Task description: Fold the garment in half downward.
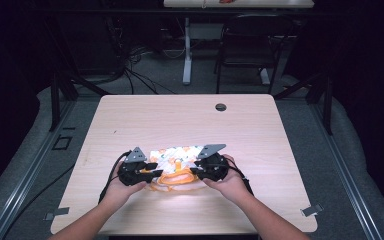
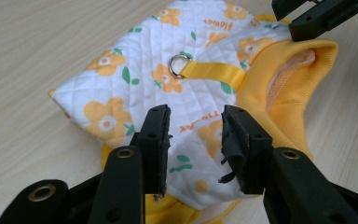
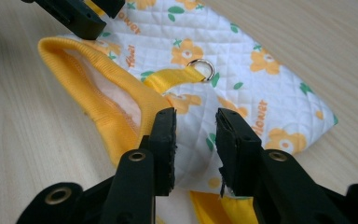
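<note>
A small quilted garment [image 1: 177, 155], white with orange flowers, lies flat on the wooden table [image 1: 180, 120] near its front middle. It has a yellow ribbed collar [image 2: 279, 79] and a yellow strap ending in a metal ring [image 2: 179, 64]. My left gripper [image 1: 152, 173] is at the garment's left edge; in the left gripper view its jaws [image 2: 193, 116] stand apart over the flowered cloth. My right gripper [image 1: 196, 171] is at the right edge, jaws [image 3: 196, 116] apart, with cloth [image 3: 242, 60] between them beside the collar [image 3: 98, 88]. The ring [image 3: 203, 68] lies just beyond.
The table has a cable hole [image 1: 220, 107] at its far side. Beyond it stand a dark chair [image 1: 252, 40] and another table's white leg [image 1: 187, 55]. Metal clips [image 1: 311, 210] sit on the floor by the front corners. Bare wood surrounds the garment.
</note>
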`<state>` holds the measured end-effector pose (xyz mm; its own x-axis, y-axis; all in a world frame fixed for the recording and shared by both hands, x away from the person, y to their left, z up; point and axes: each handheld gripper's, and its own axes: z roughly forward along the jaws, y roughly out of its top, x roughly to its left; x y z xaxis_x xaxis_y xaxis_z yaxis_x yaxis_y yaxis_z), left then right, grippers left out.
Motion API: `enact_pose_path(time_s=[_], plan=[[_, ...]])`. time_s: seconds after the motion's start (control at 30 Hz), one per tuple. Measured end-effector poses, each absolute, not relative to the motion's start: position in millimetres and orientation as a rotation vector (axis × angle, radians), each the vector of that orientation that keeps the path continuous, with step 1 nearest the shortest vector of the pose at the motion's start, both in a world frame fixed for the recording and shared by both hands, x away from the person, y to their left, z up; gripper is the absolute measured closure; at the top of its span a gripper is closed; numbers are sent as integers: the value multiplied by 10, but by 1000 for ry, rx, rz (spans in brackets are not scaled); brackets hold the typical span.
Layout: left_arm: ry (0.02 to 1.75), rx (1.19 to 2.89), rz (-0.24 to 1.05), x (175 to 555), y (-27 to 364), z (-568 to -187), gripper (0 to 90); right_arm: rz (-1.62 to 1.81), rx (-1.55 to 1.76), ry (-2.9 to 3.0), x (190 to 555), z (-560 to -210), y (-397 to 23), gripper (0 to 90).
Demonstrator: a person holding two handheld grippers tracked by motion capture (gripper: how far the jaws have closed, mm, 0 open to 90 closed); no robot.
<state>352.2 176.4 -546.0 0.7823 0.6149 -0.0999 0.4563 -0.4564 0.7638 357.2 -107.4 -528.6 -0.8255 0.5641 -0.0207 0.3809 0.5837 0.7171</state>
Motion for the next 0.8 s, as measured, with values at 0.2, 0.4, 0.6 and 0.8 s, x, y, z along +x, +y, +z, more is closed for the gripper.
enact_pose_path(time_s=[0.2, 0.4, 0.6, 0.8], plan=[[801, 2145, 230, 3498, 1777, -5560, 577, 1045, 786, 2613, 3537, -5403, -1091, 675], [810, 2145, 233, 3494, 1793, -5640, 561, 1005, 779, 2647, 3499, -5517, -1084, 679], [789, 2158, 264, 3477, 1788, -5693, 543, 992, 788, 2662, 3483, -5597, -1090, 683], [795, 2144, 261, 3476, 1788, -5716, 541, 1063, 813, 2606, 3513, -5469, -1096, 679]])
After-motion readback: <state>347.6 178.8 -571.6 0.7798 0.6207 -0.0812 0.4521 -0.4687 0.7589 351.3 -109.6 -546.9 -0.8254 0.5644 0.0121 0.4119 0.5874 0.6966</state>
